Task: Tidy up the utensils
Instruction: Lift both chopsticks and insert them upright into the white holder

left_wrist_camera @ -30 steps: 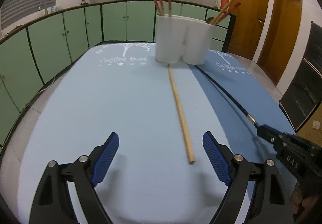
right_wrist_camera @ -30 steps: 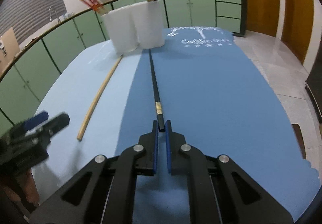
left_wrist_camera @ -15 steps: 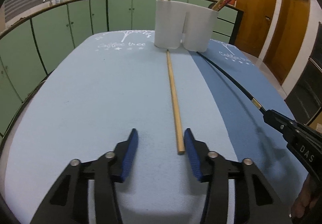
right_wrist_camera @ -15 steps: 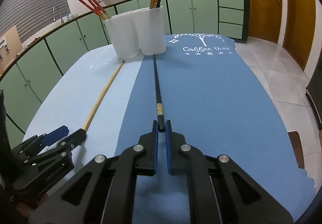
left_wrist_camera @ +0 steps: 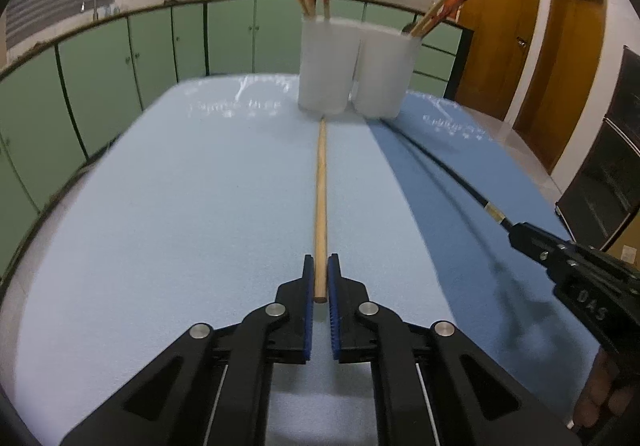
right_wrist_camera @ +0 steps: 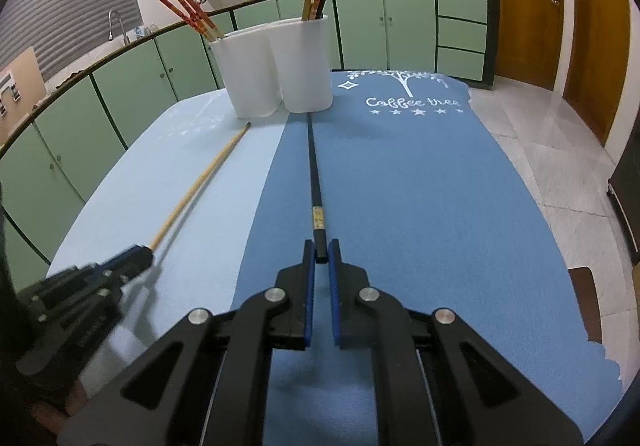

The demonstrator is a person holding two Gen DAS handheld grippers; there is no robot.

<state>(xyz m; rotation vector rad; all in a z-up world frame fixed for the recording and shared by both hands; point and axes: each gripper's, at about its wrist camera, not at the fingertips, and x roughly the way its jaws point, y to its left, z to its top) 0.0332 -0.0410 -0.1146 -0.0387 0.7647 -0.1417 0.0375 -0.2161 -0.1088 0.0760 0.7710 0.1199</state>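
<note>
Left gripper [left_wrist_camera: 320, 270] clamped on wooden chopstick [left_wrist_camera: 320, 181], right gripper [right_wrist_camera: 320, 254] on black chopstick [right_wrist_camera: 313, 165]; both shafts run 12 o'clock toward white holders [right_wrist_camera: 276, 65].

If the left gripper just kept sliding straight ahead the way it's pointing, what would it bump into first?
Probably the left white cup: the left gripper, shut on the wooden chopstick, points along that stick, whose far tip ends at the cup's base.
</note>
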